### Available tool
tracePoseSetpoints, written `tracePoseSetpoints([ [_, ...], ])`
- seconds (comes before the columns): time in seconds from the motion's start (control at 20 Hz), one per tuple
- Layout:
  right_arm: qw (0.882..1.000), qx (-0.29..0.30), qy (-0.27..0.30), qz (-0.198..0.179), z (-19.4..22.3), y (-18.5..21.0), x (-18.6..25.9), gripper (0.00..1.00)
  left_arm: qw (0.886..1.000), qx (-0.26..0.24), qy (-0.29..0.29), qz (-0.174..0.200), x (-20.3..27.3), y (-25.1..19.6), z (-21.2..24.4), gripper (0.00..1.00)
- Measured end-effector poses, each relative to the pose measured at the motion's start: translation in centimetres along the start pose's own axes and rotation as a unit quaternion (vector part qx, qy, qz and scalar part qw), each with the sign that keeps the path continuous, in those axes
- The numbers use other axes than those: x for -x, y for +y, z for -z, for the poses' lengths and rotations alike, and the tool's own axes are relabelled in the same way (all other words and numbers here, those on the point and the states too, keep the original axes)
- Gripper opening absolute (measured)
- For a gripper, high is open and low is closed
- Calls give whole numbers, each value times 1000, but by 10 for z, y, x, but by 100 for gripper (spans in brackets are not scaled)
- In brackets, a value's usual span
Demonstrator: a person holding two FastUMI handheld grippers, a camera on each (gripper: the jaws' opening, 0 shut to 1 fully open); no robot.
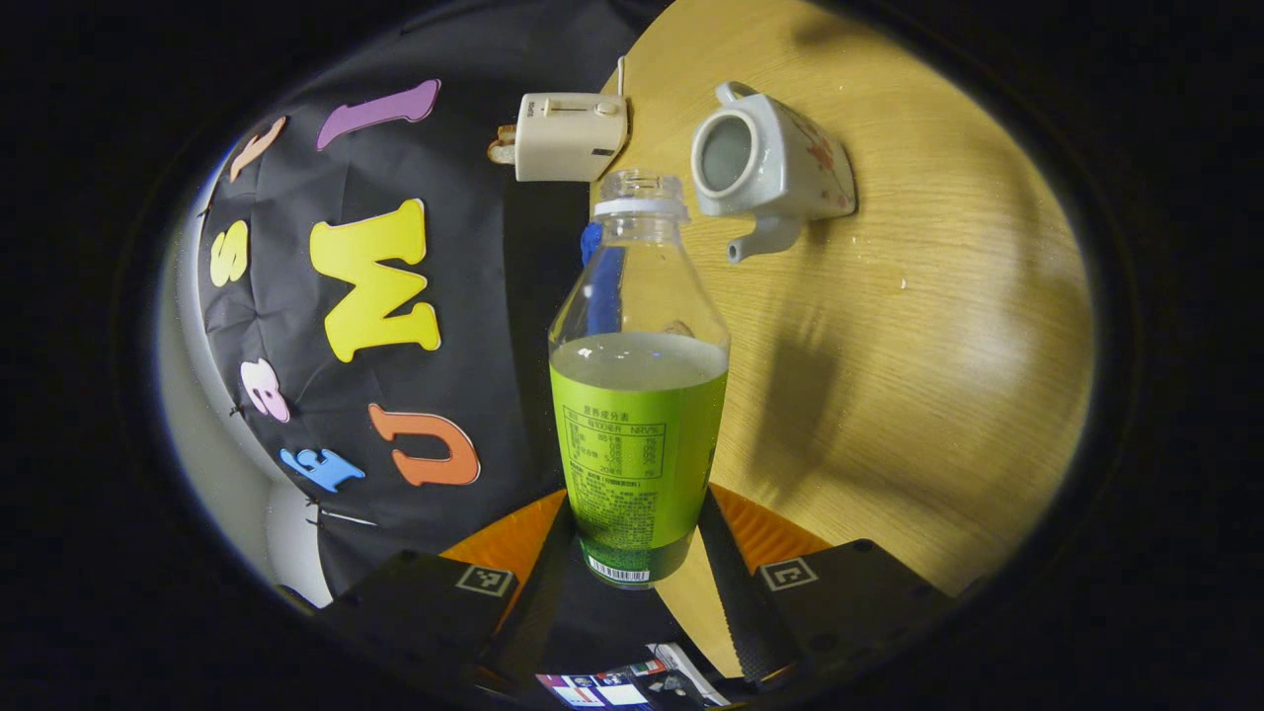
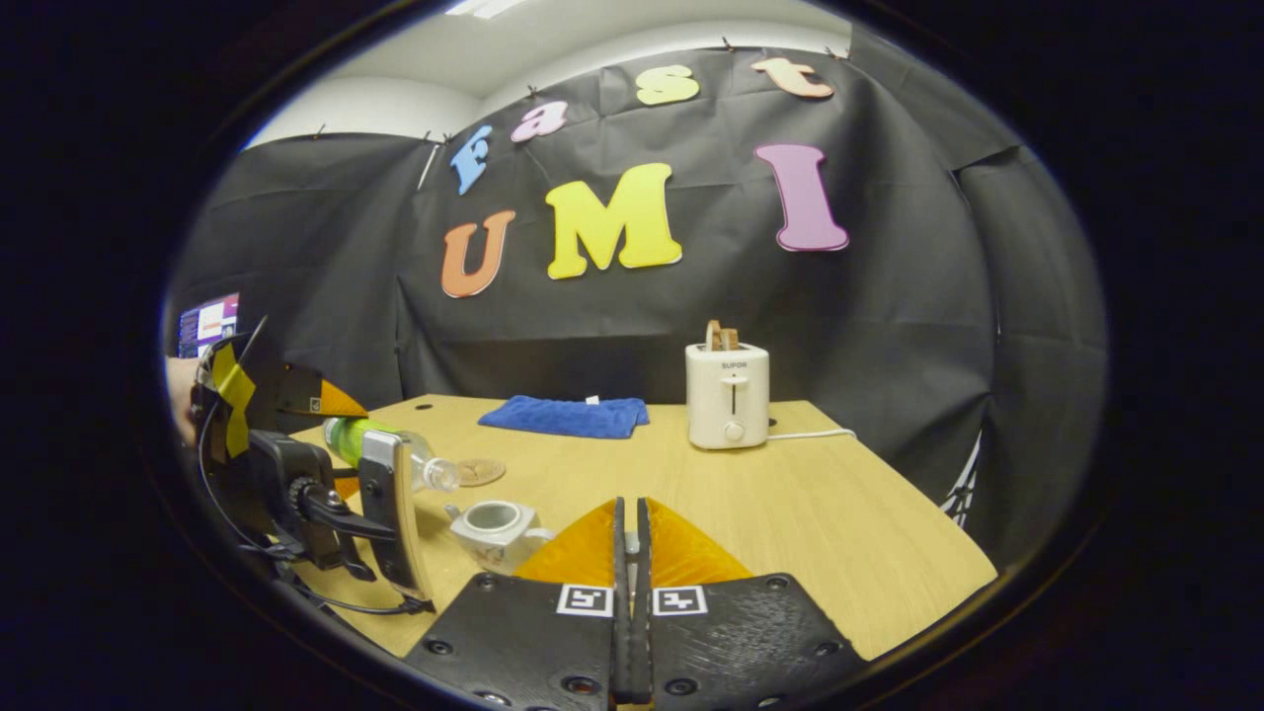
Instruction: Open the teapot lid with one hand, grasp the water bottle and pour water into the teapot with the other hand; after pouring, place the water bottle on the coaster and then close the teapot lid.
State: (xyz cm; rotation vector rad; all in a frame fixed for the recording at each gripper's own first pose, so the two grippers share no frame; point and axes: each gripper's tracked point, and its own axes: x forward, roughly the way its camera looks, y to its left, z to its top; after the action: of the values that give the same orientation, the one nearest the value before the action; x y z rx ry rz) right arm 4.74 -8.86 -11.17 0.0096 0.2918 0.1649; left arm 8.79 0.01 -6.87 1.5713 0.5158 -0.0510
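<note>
My left gripper (image 1: 632, 553) is shut on a clear water bottle (image 1: 632, 395) with a green label, uncapped and about half full. In the right gripper view the bottle (image 2: 395, 449) lies tipped nearly level in that gripper (image 2: 395, 513). Its mouth points toward the round coaster (image 2: 481, 471), just above and left of the teapot. The white teapot (image 1: 780, 158) stands on the wooden table with its lid off and its opening bare; it also sits low in the right gripper view (image 2: 494, 523). I see no stream of water. My right gripper (image 2: 630, 509) is shut, nothing visible between its fingers.
A white toaster (image 2: 728, 395) with its cord stands at the back of the table (image 2: 839, 533), with a folded blue cloth (image 2: 568, 415) to its left. A hand holds the left gripper at the far left. The toaster (image 1: 568, 133) also shows beyond the bottle's mouth.
</note>
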Motion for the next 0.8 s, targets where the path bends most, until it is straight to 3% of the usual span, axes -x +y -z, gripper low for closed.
tracePoseSetpoints([
  [0.8,1000,-7,-1,-1,5,-8,1,0,986,-141,16,-81,8,39,-23,75],
])
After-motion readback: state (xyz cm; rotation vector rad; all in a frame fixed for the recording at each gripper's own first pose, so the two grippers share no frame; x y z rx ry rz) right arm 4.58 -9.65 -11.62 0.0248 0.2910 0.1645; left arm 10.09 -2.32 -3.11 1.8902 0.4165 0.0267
